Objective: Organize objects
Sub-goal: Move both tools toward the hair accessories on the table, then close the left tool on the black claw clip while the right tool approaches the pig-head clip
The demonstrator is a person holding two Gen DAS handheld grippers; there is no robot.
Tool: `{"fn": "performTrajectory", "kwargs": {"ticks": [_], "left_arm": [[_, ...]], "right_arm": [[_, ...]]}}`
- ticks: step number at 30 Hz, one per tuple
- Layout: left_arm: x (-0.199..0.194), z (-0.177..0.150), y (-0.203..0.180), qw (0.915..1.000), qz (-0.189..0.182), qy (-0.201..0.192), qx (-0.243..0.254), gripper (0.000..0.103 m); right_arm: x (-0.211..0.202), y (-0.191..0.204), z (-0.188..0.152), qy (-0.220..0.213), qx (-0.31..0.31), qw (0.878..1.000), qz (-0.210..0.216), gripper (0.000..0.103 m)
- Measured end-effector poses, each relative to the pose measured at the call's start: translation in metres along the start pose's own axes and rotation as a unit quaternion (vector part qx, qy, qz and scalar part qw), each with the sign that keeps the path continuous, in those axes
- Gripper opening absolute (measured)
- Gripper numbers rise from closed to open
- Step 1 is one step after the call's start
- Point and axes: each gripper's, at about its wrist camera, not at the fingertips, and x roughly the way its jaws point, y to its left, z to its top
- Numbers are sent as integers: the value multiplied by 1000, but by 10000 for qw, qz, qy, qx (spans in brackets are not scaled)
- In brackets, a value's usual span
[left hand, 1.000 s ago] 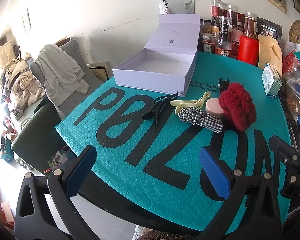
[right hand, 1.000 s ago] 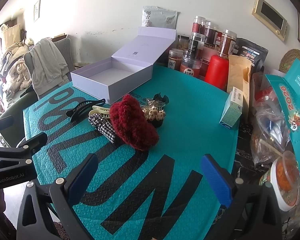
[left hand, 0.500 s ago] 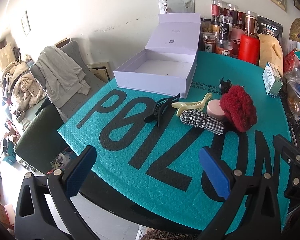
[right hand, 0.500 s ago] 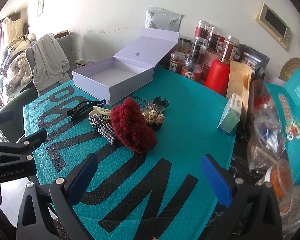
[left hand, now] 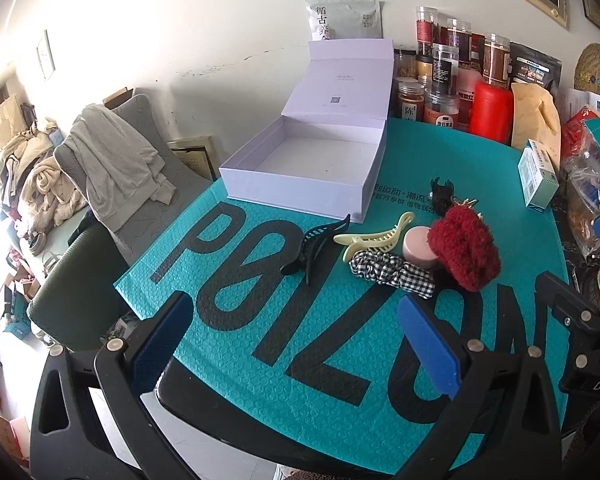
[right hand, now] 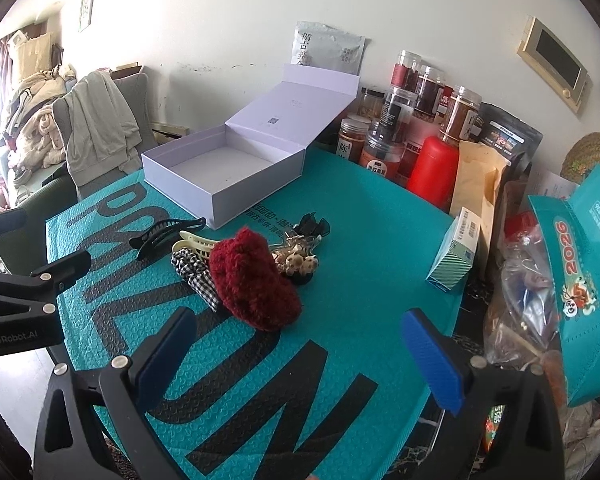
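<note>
Both tools hover above the near edge of the table (left hand: 260, 360), the left tool (left hand: 296, 344) and right tool (right hand: 300, 352) each spread wide and holding nothing. The black hair clip (left hand: 316, 244) lies beside the cream claw clip (left hand: 374, 236), whose long axis runs toward the open white box (left hand: 312, 160). The red scrunchie (right hand: 254, 280) touches the checked scrunchie (right hand: 194, 272).

The mat (left hand: 260, 360) is teal with black letters; the box (left hand: 308, 160) is pale lilac. A dark red scrunchie (left hand: 464, 254), a black-and-white checked one (left hand: 388, 270), a cream clip (left hand: 374, 236) and a black clip (left hand: 316, 248) lie together. The pads (left hand: 428, 344) are blue.
</note>
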Motion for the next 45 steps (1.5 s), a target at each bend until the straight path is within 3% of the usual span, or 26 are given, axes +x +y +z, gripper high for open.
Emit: {"fn": "performTrajectory", "kwargs": {"ticks": [11, 16, 23, 38, 45], "left_arm": [[30, 24, 2, 9999, -72, 129, 73, 102], [54, 33, 7, 9993, 103, 326, 134, 102], [88, 48, 17, 9970, -446, 631, 64, 102], [144, 65, 21, 9926, -578, 1046, 221, 102], [169, 67, 21, 9903, -806, 1107, 228, 99]], "right_arm": [[23, -12, 17, 109, 128, 9998, 118, 102], [35, -14, 22, 172, 174, 9991, 359, 102], [46, -12, 31, 185, 158, 9971, 720, 102], [83, -11, 38, 465, 95, 9935, 1031, 102], [97, -14, 43, 274, 17, 9943, 1030, 102]]}}
